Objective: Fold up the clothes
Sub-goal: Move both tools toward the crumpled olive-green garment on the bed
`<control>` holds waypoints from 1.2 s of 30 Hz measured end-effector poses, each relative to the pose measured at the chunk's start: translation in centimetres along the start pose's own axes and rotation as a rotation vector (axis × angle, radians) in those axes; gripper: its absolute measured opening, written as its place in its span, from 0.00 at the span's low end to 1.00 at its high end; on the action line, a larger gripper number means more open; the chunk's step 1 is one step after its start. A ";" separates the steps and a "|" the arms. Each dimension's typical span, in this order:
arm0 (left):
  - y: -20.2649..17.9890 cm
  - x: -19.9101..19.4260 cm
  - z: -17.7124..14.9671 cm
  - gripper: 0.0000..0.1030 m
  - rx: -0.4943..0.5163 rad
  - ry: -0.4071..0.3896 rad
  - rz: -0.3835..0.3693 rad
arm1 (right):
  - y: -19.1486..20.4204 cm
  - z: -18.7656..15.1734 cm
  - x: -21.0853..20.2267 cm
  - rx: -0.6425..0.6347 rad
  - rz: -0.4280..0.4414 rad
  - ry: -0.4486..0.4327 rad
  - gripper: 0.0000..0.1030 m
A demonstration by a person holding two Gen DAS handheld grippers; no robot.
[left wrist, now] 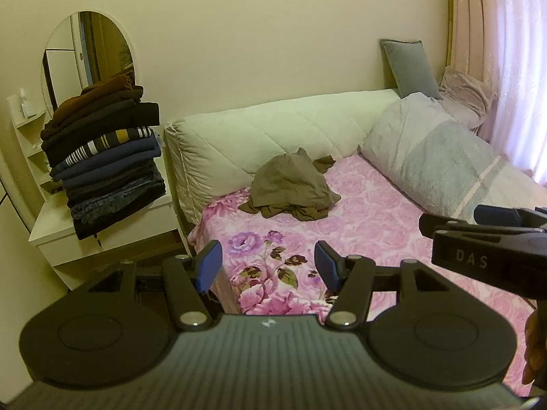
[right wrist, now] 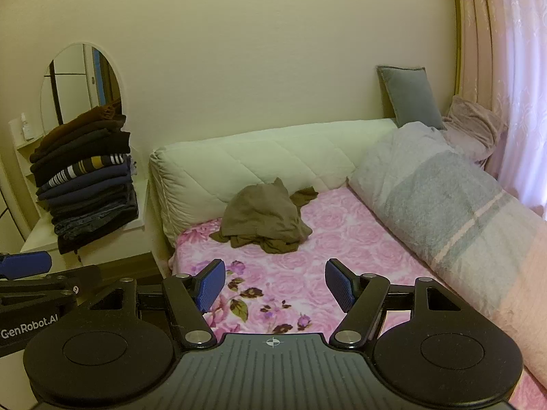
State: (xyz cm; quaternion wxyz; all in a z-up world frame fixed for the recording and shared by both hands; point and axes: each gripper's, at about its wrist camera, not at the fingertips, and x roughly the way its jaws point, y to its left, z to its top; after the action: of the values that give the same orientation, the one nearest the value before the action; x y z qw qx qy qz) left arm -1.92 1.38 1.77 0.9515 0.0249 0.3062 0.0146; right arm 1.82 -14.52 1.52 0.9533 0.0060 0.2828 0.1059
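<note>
We hold the left tool (left wrist: 267, 266) and the right tool (right wrist: 275, 285) side by side above the foot end of the bed (right wrist: 307, 239), each with its blue pads (right wrist: 212, 283) spread wide and gripping nothing. A crumpled olive-brown garment (left wrist: 290, 188) lies in a heap on the pink floral bedsheet (left wrist: 359, 232) near the head end, just in front of the cream quilted headboard cushion (left wrist: 266, 130). A rolled grey and pink blanket (right wrist: 444, 212) runs along the bed's right edge, beside the pink curtain (right wrist: 512, 85), with a grey pillow (left wrist: 410, 68) propped in the far right corner. Off the bed's left edge, a tall stack of folded dark clothes (left wrist: 106, 167) sits on the white desk (left wrist: 54, 225) below an oval mirror (left wrist: 85, 48).
</note>
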 end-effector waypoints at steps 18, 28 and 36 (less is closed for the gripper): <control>1.5 9.1 3.0 0.54 0.016 0.062 -0.032 | -1.0 2.0 8.1 0.035 -0.020 0.054 0.66; 2.3 15.7 6.0 0.54 0.028 0.079 -0.052 | -1.8 4.8 14.6 0.065 -0.035 0.078 0.66; 3.1 20.6 7.5 0.54 0.018 0.102 -0.057 | -2.6 6.4 19.7 0.078 -0.033 0.104 0.66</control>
State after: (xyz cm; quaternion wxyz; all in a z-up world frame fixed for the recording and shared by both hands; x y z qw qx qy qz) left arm 19.09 5.12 -3.98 0.9345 0.0238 0.3550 -0.0140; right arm 21.92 -12.66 -3.86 0.9380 0.0329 0.3358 0.0792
